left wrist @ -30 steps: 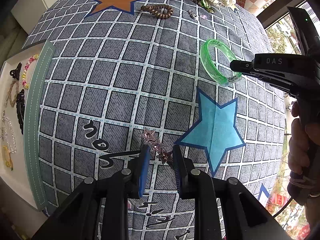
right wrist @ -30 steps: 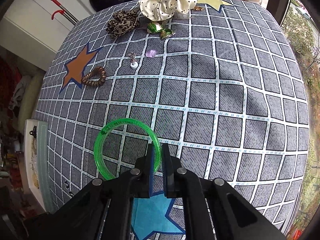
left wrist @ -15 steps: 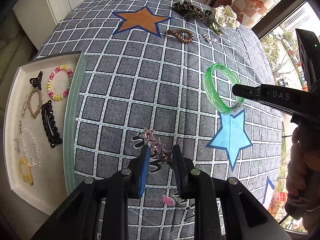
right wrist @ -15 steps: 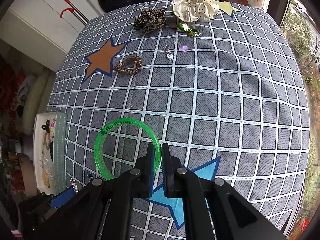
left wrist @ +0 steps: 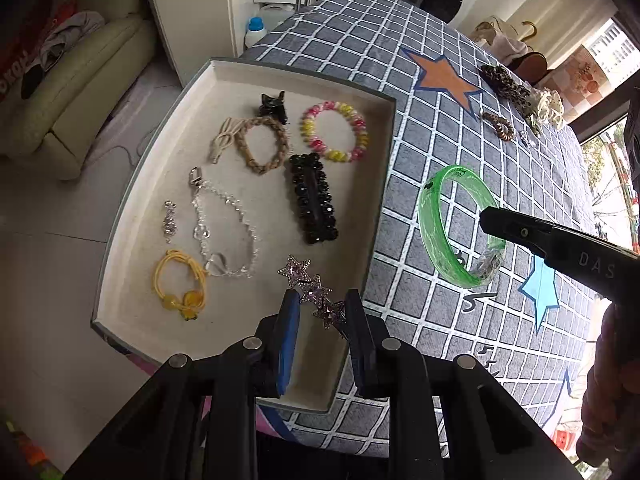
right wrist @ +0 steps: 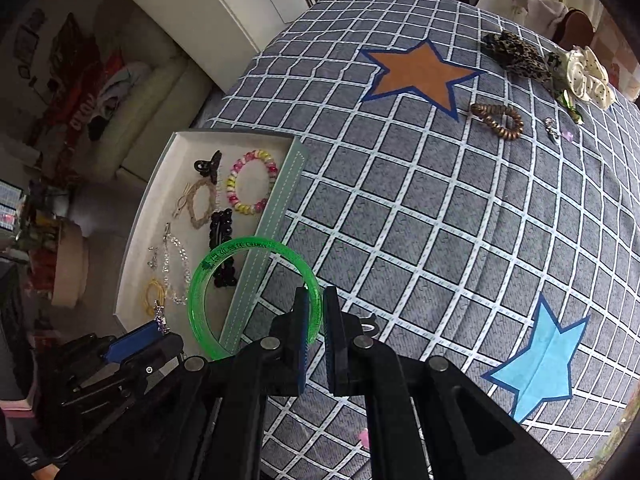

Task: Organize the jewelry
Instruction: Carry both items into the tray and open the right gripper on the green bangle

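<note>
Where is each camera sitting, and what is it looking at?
Left wrist: sits on the left gripper, looking down over the tray; its fingers pinch the star hair clip, and the right gripper's finger shows.
Right wrist: sits on the right gripper, looking across the checked tablecloth; its fingers clamp the green bangle.
Both show the tray, bangle and orange star.

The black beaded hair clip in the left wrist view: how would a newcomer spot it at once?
Start at the shallow cream tray at the edge of the checked tablecloth. Near its table-side wall, just below the pink-and-yellow bead bracelet, lies the black beaded hair clip. It is the tray's only long, straight black bar; the black claw clip is small and stubby.
</note>
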A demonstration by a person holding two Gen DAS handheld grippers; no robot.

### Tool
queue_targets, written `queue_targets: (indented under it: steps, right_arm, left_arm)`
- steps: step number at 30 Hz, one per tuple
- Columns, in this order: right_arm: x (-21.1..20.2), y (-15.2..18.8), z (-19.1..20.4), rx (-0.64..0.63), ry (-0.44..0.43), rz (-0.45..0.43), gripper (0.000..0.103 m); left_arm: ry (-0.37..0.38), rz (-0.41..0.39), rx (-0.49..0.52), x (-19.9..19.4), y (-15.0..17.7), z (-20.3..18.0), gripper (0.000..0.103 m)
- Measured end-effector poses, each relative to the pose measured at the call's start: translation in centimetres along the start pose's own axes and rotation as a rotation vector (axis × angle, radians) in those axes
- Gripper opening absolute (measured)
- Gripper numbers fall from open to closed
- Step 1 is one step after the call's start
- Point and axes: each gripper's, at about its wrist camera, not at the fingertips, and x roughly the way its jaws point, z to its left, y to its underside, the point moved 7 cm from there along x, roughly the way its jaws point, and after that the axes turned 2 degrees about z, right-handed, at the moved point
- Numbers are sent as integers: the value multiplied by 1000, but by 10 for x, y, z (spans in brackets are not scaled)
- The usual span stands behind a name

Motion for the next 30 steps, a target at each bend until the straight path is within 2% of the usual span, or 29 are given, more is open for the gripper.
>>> queue_targets:
  steps: [6,12,17,25,30]
  right_arm:
    - [23,10,65,-150,-5,47,7]
    - [50,22,100,-249,15,107,7]
    - [71,33,110,-309,57,158,7]
    - [95,42,110,-368,128,208,7]
    - [100,41,108,-379,157,209,7]
  left_arm:
    - [-42,-5,-96,-1,7,63,31]
    - [-74,7,-139,11,15,102,31]
    - [-93,38,-143,27,20,119,31]
    - [-94,82,-135,52,19,120,31]
    - [-89,69,-135,53,15,121,31]
